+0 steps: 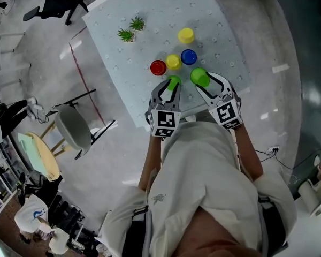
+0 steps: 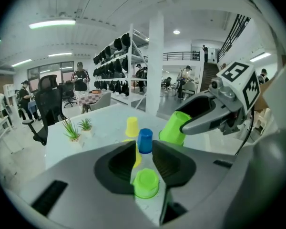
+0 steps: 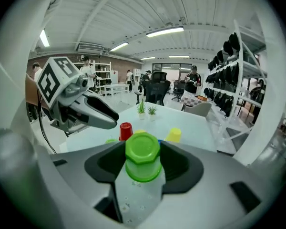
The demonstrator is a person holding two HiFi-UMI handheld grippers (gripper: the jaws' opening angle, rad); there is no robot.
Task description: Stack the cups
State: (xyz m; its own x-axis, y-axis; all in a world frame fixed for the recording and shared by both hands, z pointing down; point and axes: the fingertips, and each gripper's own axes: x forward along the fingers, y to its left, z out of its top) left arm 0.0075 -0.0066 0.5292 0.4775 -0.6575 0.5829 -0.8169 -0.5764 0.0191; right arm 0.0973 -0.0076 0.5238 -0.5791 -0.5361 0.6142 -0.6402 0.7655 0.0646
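clamping a green cup (image 3: 143, 157) upside down between the wide-set fingers of the right gripper (image 1: 204, 81), up off the table (image 1: 150, 15). pinching the left gripper (image 2: 144, 148) nearly closed on nothing, jaws right over a second green cup (image 2: 146, 183) on the table. spotting a red cup (image 1: 158, 67), a yellow cup (image 1: 173, 62) and a blue cup (image 1: 189, 57) clustered just beyond, another yellow cup (image 1: 185, 35) farther back.

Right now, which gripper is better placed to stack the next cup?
Right, I think. The right gripper is clamped on a green cup, ready to carry over; the left gripper is shut on nothing.
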